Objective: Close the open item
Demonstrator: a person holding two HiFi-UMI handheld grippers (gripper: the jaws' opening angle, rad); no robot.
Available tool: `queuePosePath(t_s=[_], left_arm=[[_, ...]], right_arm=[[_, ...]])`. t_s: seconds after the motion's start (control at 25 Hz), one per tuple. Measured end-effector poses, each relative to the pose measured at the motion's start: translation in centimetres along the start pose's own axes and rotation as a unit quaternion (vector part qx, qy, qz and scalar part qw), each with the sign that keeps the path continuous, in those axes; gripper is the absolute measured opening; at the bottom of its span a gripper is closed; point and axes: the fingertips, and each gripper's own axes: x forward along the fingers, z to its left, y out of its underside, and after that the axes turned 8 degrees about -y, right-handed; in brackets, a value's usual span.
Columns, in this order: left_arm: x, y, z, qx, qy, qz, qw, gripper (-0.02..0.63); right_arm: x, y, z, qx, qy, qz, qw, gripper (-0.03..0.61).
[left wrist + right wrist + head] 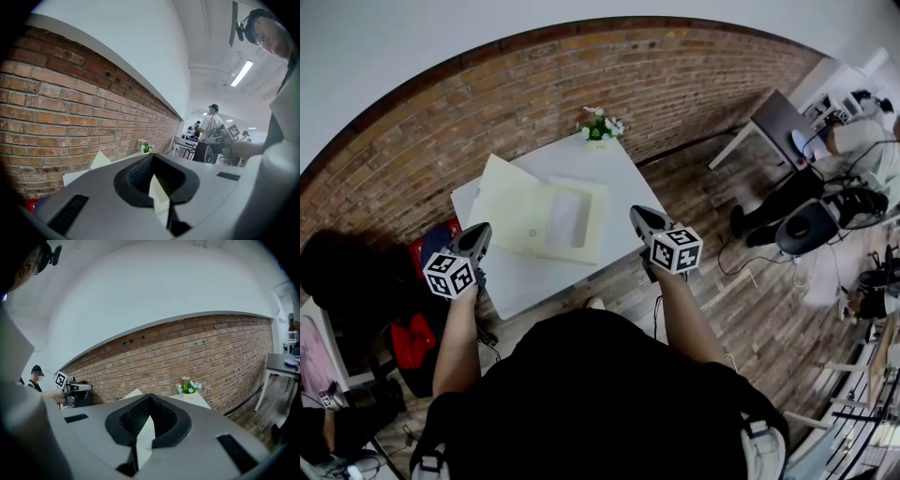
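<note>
So on the left, the left hand-held gripper hangs by the near-left edge of the white tabletop. Its own view shows the jaws pressed together with nothing gripped, just a cream sliver peeking through the slit below where they meet. The open item is a pale yellow folder lying flat and spread open in the middle of the tabletop, flap pointing toward the far left, with a white sheet inside. Only the head view gives you that whole layout. From the left gripper view you just get one flap corner poking up against the brick wall. A little pot of flowers stands at the far edge of the tabletop, well apart from the folder, and both gripper views catch it too. The right hand-held gripper hangs by the near-right edge, jaws closed as well and holding nothing. The left gripper view also picks up a person in a cap standing way back, which the head view doesn't show. Far right in the head view there's a grey desk and an office chair.
</note>
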Motion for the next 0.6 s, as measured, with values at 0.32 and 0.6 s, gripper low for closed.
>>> queuePosePath(t_s=[0.32,0.6], left_arm=[[1.6,-0.2,-0.5,0.001,-0.009,0.004,0.9999,0.011],[3.2,-0.4,-1.0,0.001,-0.017,0.013,0.9998,0.011]], right_arm=[[0.8,-0.4,-1.9,0.001,-0.013,0.004,1.000,0.021],[1.4,-0.5,-3.9,0.008,-0.025,0.007,1.000,0.021]])
